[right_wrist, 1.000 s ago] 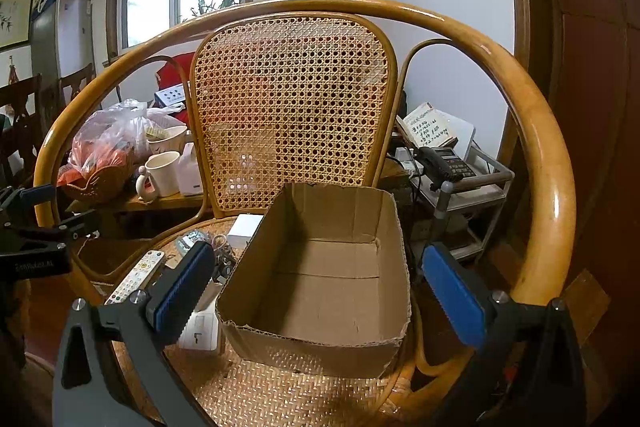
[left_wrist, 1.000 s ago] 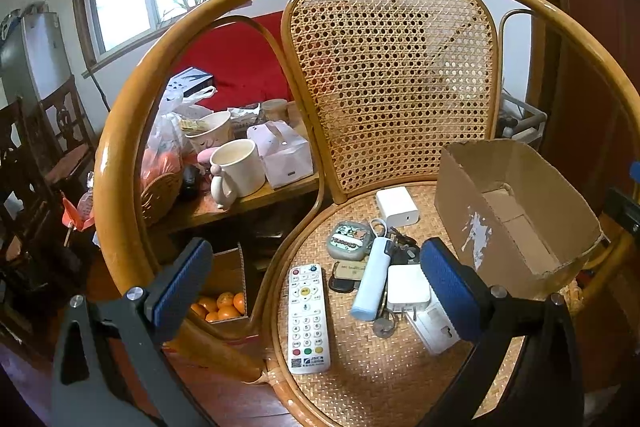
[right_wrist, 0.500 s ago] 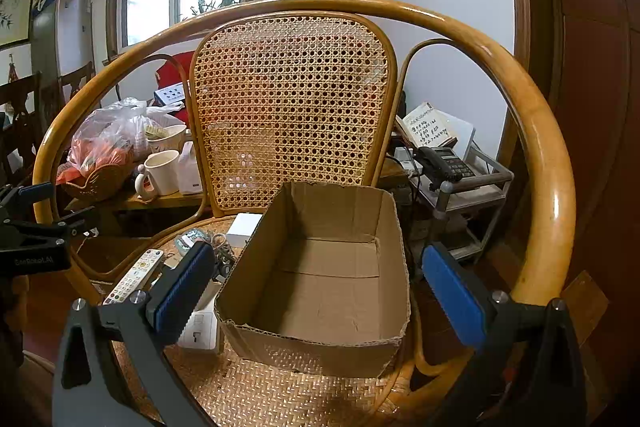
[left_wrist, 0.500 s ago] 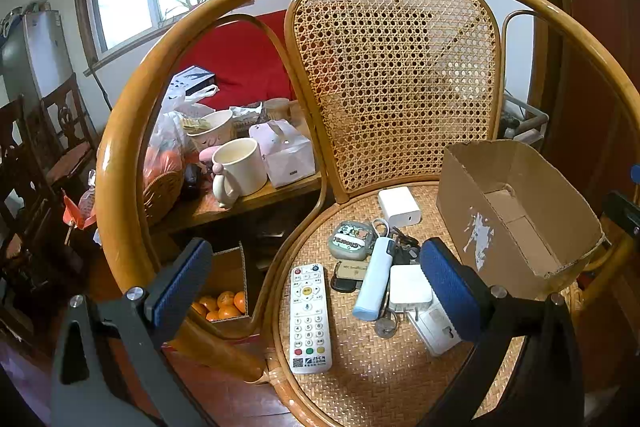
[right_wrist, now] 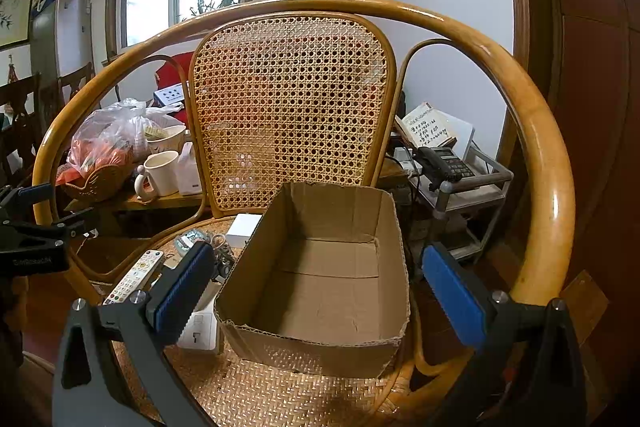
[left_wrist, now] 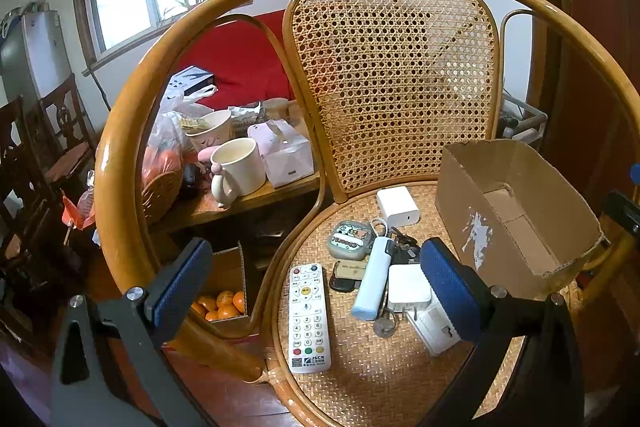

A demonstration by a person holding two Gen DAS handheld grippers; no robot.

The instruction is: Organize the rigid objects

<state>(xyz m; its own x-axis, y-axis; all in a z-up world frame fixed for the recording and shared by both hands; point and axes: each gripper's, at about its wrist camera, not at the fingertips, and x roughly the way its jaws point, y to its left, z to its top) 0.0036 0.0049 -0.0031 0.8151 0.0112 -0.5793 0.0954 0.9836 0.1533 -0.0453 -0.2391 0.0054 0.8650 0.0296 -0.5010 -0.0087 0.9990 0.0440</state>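
Left gripper gapes wide above the remote at its 6 o'clock; small gadgets cluster mid-seat; cardboard box sits at 3 o'clock, empty; right gripper gapes wide over it

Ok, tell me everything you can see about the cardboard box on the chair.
The open brown corrugated cardboard box sits upright on the woven rattan chair seat, on its right side. It has no top flaps, ragged cut edges, a white scuffed patch on its left outer wall and nothing inside. White gadgets lie alongside; neither gripper touches it.
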